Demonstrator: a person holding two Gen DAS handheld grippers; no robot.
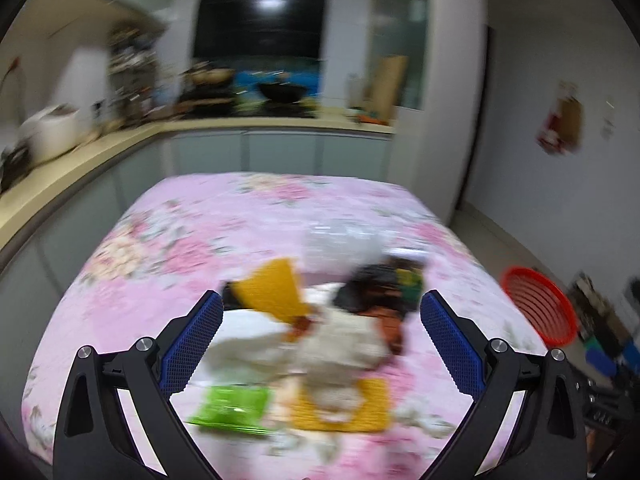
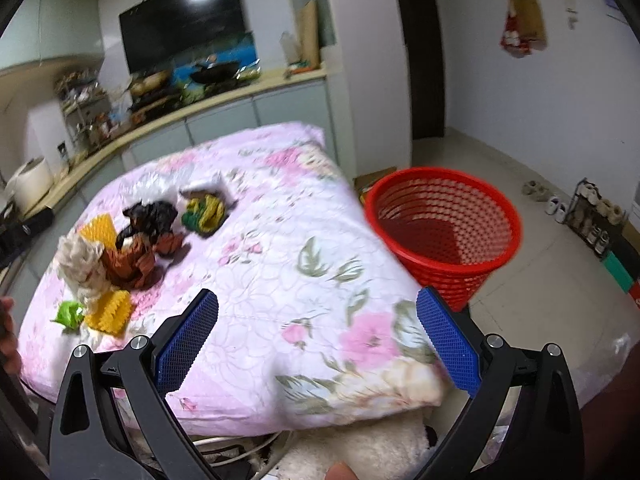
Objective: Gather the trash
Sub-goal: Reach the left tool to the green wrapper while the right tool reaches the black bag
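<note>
A heap of trash lies on a table with a pink floral cover (image 1: 208, 224): a crumpled white paper wad (image 1: 340, 348), yellow ridged pieces (image 1: 276, 290), a green wrapper (image 1: 232, 404), black and brown crumpled wrappers (image 1: 376, 284) and a clear plastic bag (image 1: 340, 244). My left gripper (image 1: 320, 344) is open and empty, just above the near side of the heap. My right gripper (image 2: 318, 344) is open and empty over the table's right front corner, apart from the trash (image 2: 132, 256). A green-yellow wrapper (image 2: 204, 210) lies further back. A red mesh bin (image 2: 444, 232) stands on the floor right of the table.
A kitchen counter (image 1: 120, 148) with a stove, wok and rice cooker runs behind and left of the table. The red bin also shows in the left wrist view (image 1: 540, 304). A shoe rack (image 2: 596, 220) stands by the right wall. White fluffy cloth (image 2: 360, 452) lies below the table's front edge.
</note>
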